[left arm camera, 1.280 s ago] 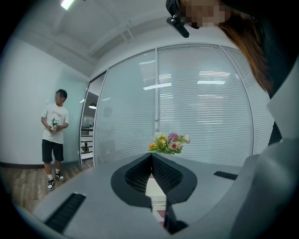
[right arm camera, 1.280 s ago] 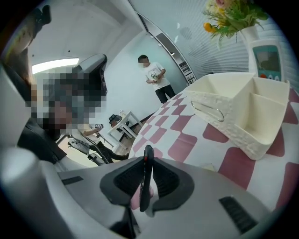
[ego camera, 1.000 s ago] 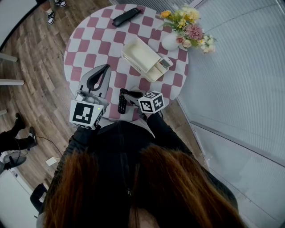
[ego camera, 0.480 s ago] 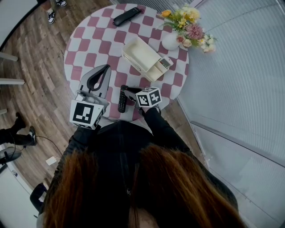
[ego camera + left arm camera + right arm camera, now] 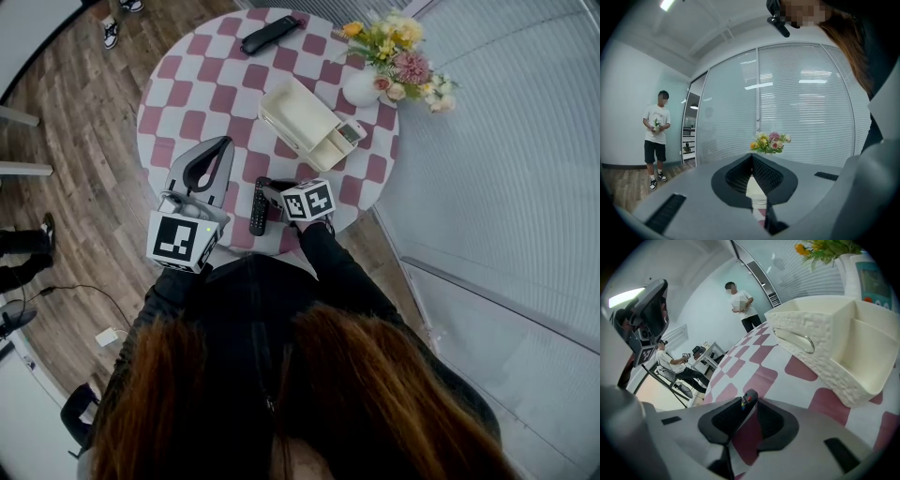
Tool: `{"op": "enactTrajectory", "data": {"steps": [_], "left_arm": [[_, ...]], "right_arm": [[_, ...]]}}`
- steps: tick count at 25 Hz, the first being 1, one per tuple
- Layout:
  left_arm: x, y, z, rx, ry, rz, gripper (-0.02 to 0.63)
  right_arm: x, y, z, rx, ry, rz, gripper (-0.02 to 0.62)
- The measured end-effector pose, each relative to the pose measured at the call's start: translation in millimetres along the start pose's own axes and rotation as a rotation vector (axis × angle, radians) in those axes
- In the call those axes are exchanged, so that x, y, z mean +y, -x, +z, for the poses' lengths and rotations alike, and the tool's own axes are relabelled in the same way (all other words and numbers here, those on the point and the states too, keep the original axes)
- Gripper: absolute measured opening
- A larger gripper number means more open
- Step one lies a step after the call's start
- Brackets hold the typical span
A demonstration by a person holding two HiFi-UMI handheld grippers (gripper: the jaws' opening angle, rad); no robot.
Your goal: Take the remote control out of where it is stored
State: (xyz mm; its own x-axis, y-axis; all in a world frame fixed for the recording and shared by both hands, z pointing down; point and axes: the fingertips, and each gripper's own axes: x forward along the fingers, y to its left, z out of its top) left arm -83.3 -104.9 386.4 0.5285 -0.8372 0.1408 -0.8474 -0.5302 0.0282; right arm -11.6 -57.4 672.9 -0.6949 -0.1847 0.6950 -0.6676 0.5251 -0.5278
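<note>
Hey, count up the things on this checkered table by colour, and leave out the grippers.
Black: 2, slim black remote, black oblong item
Cream or white: 3, cream plastic storage box, pale screened device in it, round white vase
Multicoloured: 1, flower bunch
Total: 6

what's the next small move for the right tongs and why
Probably finish opening the right tongs and draw them back: their jaws have just been opening, and the remote between them touches one pad only, apparently lying on the table.
</note>
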Motion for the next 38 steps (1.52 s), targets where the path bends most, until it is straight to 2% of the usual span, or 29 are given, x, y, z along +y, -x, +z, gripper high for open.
{"op": "enactTrajectory", "data": {"steps": [8,16,20,25,33,38], "left_arm": [[1,1,0,-0.001,0.002,0.001,0.009],[2,4,-1,-0.002,0.005,0.003,0.009],[3,4,-1,0.0,0.008,0.003,0.009],[3,6,-1,-0.001,0.008,0.004,0.009],[3,6,0,-0.004,0.01,0.002,0.009],[3,7,0,-0.004,0.009,0.003,0.009]], "right_arm": [[-13,1,-3,0.081,0.027,-0.102,0.118],[-19,1,-6,0.1,0.102,-0.177,0.126],[-24,3,-6,0.116,0.134,-0.221,0.101],[-26,4,-5,0.11,0.134,-0.228,0.094],[-26,5,1,0.077,0.127,-0.233,0.032],[-25,4,4,0.048,0.118,-0.213,0.017]]}}
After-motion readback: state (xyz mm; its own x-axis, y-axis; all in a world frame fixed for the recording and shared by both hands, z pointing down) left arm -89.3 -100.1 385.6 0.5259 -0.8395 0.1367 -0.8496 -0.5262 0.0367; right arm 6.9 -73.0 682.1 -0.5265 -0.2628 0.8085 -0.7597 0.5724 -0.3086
